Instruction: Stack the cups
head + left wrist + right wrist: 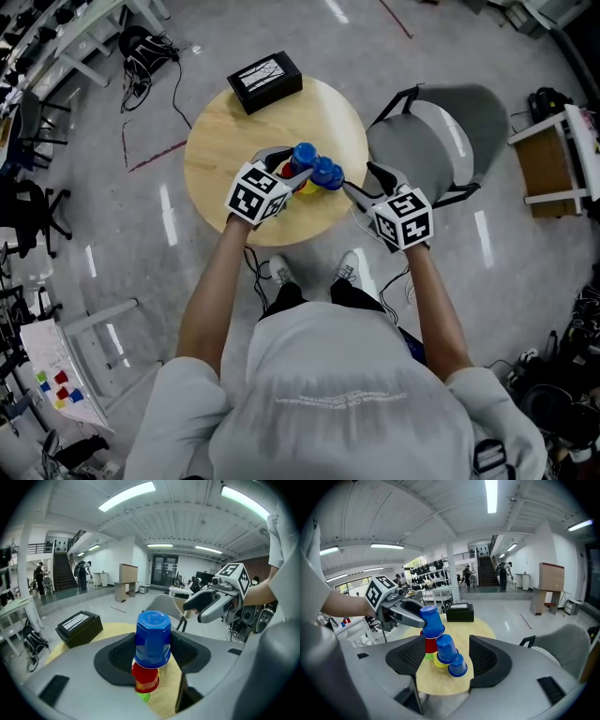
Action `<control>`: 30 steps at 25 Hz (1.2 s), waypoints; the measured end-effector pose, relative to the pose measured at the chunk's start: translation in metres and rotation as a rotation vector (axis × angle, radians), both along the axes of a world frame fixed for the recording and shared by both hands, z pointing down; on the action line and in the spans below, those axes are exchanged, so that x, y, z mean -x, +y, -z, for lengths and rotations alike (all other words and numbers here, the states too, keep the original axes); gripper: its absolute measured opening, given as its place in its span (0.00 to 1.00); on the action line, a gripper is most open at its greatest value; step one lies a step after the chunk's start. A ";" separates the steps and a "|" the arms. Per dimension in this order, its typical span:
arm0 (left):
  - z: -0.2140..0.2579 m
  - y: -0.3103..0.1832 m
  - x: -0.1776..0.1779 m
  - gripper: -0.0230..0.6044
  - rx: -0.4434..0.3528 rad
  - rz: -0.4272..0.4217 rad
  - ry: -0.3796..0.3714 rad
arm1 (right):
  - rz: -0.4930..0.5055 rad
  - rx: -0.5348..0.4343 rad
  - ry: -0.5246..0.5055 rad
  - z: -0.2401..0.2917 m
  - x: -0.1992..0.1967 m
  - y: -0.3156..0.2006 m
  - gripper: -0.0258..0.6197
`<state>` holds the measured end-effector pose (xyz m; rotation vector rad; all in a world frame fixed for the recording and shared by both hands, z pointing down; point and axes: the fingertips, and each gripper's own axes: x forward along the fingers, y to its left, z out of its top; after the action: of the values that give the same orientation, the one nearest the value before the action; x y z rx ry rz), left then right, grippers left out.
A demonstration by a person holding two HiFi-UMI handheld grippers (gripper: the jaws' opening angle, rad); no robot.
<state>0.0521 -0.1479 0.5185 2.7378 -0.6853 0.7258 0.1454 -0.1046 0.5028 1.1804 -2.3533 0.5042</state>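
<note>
Left claw clamps blue cup, perhaps resting on red cup

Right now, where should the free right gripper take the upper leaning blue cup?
Across the side wall of the upper leaning blue cup, near its wider rim, fingers on either side. Come in from the right gripper's own side: the left gripper, holding another blue cup, crowds the far side. The wall narrows toward the closed base, so a grip there could slip.
</note>
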 end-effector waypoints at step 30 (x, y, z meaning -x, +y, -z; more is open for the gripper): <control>0.043 0.004 0.035 0.51 -0.082 0.078 0.282 | -0.010 -0.106 0.069 0.029 -0.011 -0.013 0.51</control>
<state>0.0170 -0.1434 0.4751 2.7906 -0.7649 0.2908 0.1564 -0.1178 0.4742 1.2368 -2.3416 0.3396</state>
